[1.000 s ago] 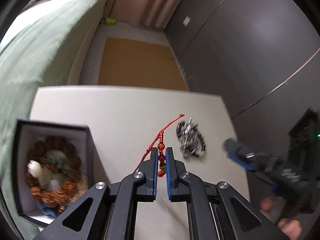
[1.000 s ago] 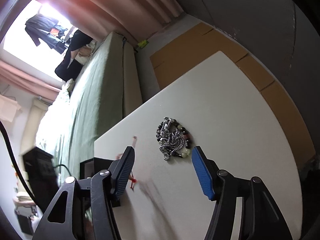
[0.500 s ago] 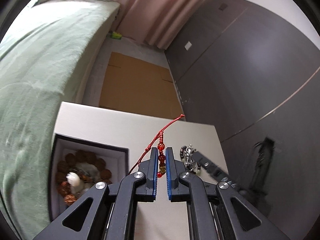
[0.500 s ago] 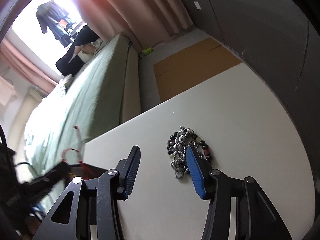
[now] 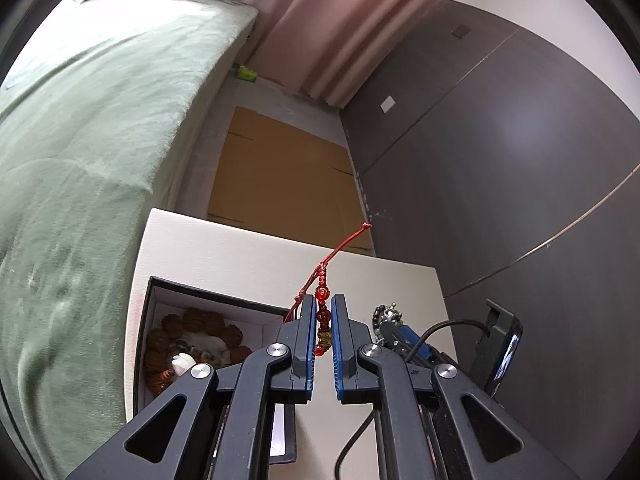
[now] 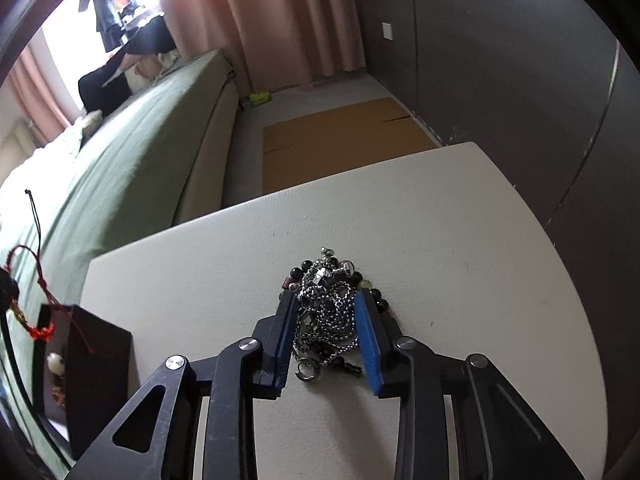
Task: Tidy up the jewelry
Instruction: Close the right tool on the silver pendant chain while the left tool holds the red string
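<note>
My left gripper (image 5: 322,308) is shut on a red beaded cord bracelet (image 5: 322,320) and holds it in the air above the right wall of the open black jewelry box (image 5: 208,300). The box holds a brown bead bracelet (image 5: 192,320) and a white bead. The red bracelet also shows at the left edge of the right wrist view (image 6: 38,320), over the box (image 6: 100,360). My right gripper (image 6: 326,306) is open, its jaws down on the table on either side of a pile of silver chain and dark beads (image 6: 326,304). The pile also shows in the left wrist view (image 5: 384,314).
The white table (image 6: 440,240) ends close behind the pile. A green bed (image 5: 80,120) runs along the left. Flat cardboard (image 5: 280,176) lies on the floor beyond the table. A dark wall (image 5: 520,160) stands at the right.
My left gripper has risen with the red bracelet and moved left over the box. My right gripper has moved onto the chain pile and narrowed around it.
</note>
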### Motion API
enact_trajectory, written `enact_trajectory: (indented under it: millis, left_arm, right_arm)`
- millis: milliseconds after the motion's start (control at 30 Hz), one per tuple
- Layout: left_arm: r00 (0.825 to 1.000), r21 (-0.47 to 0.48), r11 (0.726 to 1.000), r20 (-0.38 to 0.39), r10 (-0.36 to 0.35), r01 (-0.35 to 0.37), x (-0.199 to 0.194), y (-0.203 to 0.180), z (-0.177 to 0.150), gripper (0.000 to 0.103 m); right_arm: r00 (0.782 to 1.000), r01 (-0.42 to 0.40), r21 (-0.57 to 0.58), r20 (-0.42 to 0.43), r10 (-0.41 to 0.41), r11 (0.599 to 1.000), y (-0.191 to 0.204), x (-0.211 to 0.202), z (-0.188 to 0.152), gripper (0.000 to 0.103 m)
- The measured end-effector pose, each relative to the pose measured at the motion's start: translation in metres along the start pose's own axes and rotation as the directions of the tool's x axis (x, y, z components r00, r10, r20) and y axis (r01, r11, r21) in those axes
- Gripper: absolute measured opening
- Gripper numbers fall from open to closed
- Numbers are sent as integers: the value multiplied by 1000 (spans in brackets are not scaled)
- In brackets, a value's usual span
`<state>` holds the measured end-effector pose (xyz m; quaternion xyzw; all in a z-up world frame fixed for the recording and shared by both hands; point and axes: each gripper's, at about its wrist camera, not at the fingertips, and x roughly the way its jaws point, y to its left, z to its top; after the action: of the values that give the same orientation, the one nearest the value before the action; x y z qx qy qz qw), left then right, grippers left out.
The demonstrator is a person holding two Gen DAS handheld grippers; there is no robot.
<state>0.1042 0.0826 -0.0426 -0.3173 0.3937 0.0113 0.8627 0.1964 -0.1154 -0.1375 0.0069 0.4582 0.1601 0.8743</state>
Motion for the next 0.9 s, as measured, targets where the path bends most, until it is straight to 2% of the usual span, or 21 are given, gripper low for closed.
enact_trajectory:
  millis: [167, 200, 267, 333, 433, 600, 800, 867, 900]
  left_arm:
    - [1000, 19, 1000, -3, 8, -7, 1, -4, -1, 7]
    - [1000, 26, 1000, -3, 8, -7, 1, -6, -2, 7]
    - [1000, 33, 999, -1, 10, -10, 0, -8, -2, 7]
    - [1000, 37, 999, 3, 9, -9, -1, -10, -1, 7]
    - [1000, 45, 999, 8, 10, -10, -5, -12, -2, 7]
    - [1000, 59, 998, 15, 15, -16, -9, -14, -4, 7]
    - [1000, 55, 998, 15, 10, -11, -11, -15, -11, 7]
    - [1000, 61, 998, 14, 8, -9, -10, -16, -11, 7]
    - [1000, 61, 998, 14, 7, -8, -10, -16, -11, 7]
  right_arm:
    - [998, 5, -116, -59, -12, 993, 16, -5, -6, 29]
    - [997, 20, -160, -73, -32, 987, 20, -6, -9, 27]
    - [995, 14, -173, -92, -30, 985, 19, -8, -10, 15]
    - [993, -44, -113, -118, 31, 993, 10, -11, -9, 12]
    - [968, -186, 29, -167, 188, 982, -11, -15, -12, 12]
    - [934, -296, 110, -176, 312, 949, -23, -30, -13, 12]
    - [906, -302, 184, -248, 342, 935, -32, -22, -21, 12]
    - [896, -300, 220, -268, 353, 928, -36, -11, -19, 22]
    - [886, -323, 252, -259, 385, 912, -38, -11, -19, 27]
